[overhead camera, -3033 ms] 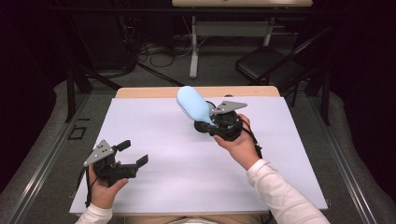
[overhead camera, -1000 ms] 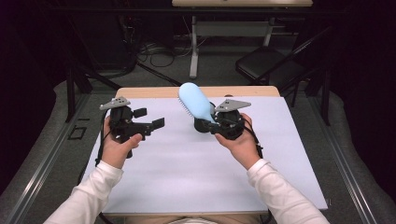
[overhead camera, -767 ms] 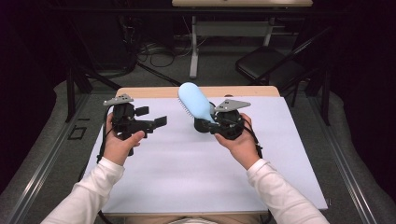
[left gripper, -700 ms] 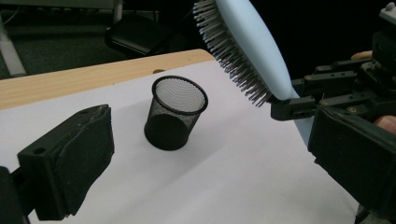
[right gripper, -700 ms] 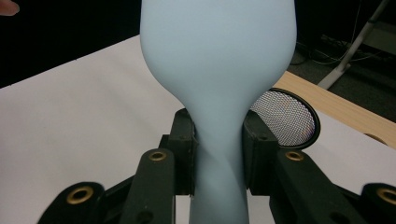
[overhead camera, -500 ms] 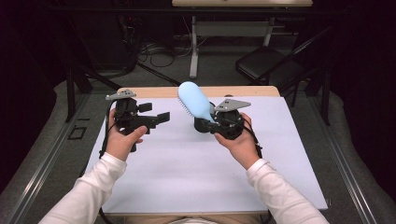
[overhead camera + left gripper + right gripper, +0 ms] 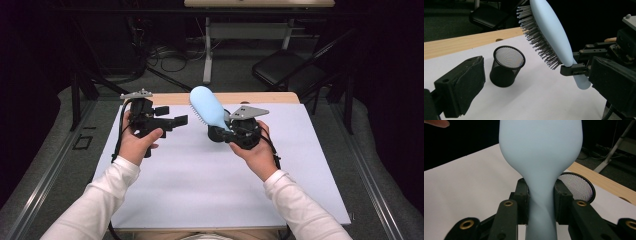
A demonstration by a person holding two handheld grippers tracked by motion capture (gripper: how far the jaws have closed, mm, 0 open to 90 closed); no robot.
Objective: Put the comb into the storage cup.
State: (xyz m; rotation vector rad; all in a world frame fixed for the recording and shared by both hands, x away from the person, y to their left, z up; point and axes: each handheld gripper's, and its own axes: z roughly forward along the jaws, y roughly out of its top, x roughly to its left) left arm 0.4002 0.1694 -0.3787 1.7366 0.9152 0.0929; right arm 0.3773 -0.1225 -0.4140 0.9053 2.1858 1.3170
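My right gripper (image 7: pixel 226 131) is shut on the handle of a light blue hairbrush (image 7: pixel 206 106), which it holds tilted up and to the left above the white sheet (image 7: pixel 200 185). Along its own jaws, the pads clamp the hairbrush handle (image 7: pixel 540 195) from both sides. My left gripper (image 7: pixel 172 118) hovers to the left of the brush, open and holding nothing, with its jaws pointing at the bristles. From it I see the hairbrush (image 7: pixel 551 32) bristle-side toward me. A black mesh cup (image 7: pixel 506 66) stands upright on the sheet just behind the brush.
The mesh cup (image 7: pixel 576 186) sits close behind my right jaws. A wooden table edge (image 7: pixel 270 97) runs along the far side of the sheet. A dark chair (image 7: pixel 285 75) and cables lie beyond the table.
My left gripper has come up from the sheet's near left corner to the far left, then edged right toward the brush. The right gripper and brush have stayed put.
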